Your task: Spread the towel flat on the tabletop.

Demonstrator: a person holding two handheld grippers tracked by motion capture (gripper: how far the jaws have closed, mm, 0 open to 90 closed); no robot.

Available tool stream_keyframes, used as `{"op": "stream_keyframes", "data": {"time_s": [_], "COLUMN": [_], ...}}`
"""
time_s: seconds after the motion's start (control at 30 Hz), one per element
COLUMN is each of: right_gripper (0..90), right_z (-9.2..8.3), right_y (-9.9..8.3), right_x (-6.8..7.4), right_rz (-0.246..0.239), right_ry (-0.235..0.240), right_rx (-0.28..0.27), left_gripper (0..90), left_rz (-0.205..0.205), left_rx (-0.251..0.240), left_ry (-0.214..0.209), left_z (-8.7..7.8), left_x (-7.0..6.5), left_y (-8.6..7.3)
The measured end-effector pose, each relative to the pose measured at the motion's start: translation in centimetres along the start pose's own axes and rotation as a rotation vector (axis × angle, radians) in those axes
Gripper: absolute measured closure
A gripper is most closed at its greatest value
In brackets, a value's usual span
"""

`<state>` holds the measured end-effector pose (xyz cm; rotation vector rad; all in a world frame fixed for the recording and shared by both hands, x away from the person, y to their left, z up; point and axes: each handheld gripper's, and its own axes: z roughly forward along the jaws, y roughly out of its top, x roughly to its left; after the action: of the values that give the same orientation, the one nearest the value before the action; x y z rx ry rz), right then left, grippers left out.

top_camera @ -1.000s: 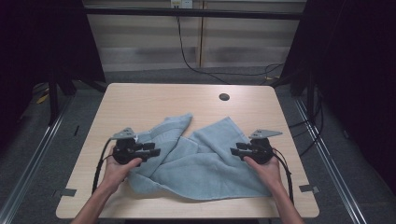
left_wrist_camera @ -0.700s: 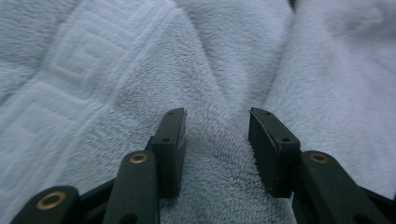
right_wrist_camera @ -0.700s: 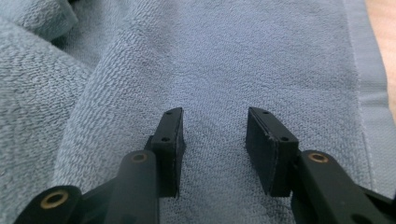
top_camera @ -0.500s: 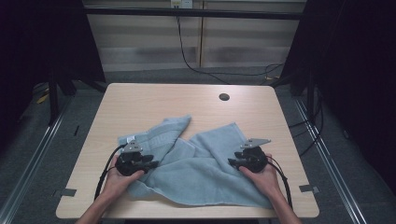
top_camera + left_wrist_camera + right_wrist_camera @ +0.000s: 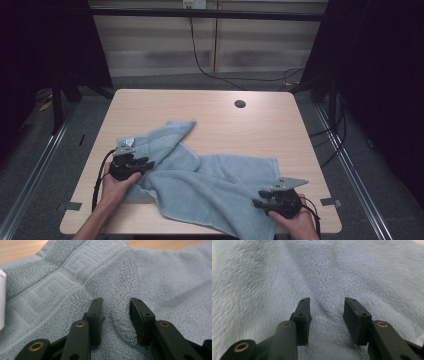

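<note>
Light blue towel point(image 5: 200, 182) is lying crumpled on the table point(image 5: 210, 115), spreading from the left-middle toward the near right corner, one end hanging over the near edge. A patterned border band point(image 5: 62, 277) is running across the towel's left part, with a white label point(image 5: 2, 300) sitting at the towel's left end.

Left gripper point(image 5: 142, 164) is sitting at the towel's left end, held by the person's left hand point(image 5: 116, 186). In the left gripper view its jaws are standing apart with a raised ridge of towel between them; they have just been closing in. Pads are looking clear of the cloth, though the left pad is nearly touching the fold.

Right gripper point(image 5: 257, 203) is sitting at the towel's near right part, held by the right hand point(image 5: 296, 224). In the right gripper view its jaws are standing apart over the towel, a shallow fold lying between them, not pinched.

A dark round hole point(image 5: 240, 104) is sitting in the table well beyond the towel.
</note>
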<state>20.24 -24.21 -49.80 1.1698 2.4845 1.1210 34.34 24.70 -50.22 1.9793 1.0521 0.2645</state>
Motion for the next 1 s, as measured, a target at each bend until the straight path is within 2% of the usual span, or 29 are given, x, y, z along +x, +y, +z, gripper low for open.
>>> {"op": "stream_keyframes", "data": {"time_s": [0.03, 0.07, 0.1, 0.17, 0.2, 0.27, 0.33, 0.43, 0.47, 0.53, 0.6, 0.7, 0.77, 0.93, 1.0], "right_gripper": [56.7, 55.8, 55.6, 55.9, 56.0, 56.8, 57.9, 59.6, 60.4, 60.3, 57.0, 59.5, 60.8, 63.5, 64.3], "right_z": [-0.1, -0.1, 0.0, 0.1, 0.2, 0.2, 0.5, 1.6, 2.0, 3.2, 4.8, 7.3, 8.6, 11.0, 10.9], "right_y": [-0.1, 0.0, 0.1, 0.5, 0.9, 2.0, 3.2, 5.3, 6.0, 7.3, 8.4, 9.7, 10.5, 10.9, 10.7], "right_x": [0.3, 0.4, 0.4, -0.1, -0.5, -1.3, -2.2, -3.4, -3.8, -4.3, -4.5, -4.4, -4.3, -4.1, -4.3], "right_rz": [0.004, -0.007, -0.012, 0.008, 0.004, 0.019, 0.015, 0.012, 0.011, 0.007, -0.007, -0.031, -0.039, -0.054, -0.047], "right_ry": [0.012, 0.02, 0.032, 0.054, 0.041, 0.028, 0.005, -0.016, -0.018, -0.013, -0.014, -0.001, 0.008, 0.017, 0.02], "right_rx": [0.005, 0.01, 0.011, -0.01, -0.025, -0.068, -0.087, -0.114, -0.128, -0.132, -0.116, -0.084, -0.077, -0.03, -0.036], "left_gripper": [59.9, 58.2, 57.9, 58.0, 58.0, 58.5, 58.5, 59.1, 60.1, 62.5, 62.4, 62.0, 62.0, 62.9, 63.3], "left_rz": [-0.004, -0.004, 0.013, 0.054, 0.077, 0.081, 0.101, 0.108, 0.131, 0.167, 0.183, 0.199, 0.223, 0.232, 0.24], "left_rx": [-0.005, 0.005, 0.009, -0.002, -0.009, -0.01, 0.01, 0.051, 0.064, 0.091, 0.105, 0.122, 0.138, 0.16, 0.18], "left_ry": [-0.01, -0.048, -0.066, -0.127, -0.15, -0.215, -0.268, -0.325, -0.321, -0.341, -0.332, -0.332, -0.317, -0.275, -0.262], "left_z": [-0.1, -0.2, -0.4, -1.1, -1.4, -1.6, -1.3, -0.6, -0.4, -0.3, -0.3, -0.2, -0.1, -0.4, -1.0], "left_x": [-0.1, -0.4, -0.9, -2.5, -3.3, -4.8, -6.1, -7.4, -7.9, -8.4, -8.9, -9.2, -9.3, -9.2, -9.0], "left_y": [0.1, 0.3, 0.6, 1.2, 1.4, 1.7, 1.6, 0.9, 0.5, -0.1, -0.6, -1.1, -1.2, -1.7, -2.0]}}
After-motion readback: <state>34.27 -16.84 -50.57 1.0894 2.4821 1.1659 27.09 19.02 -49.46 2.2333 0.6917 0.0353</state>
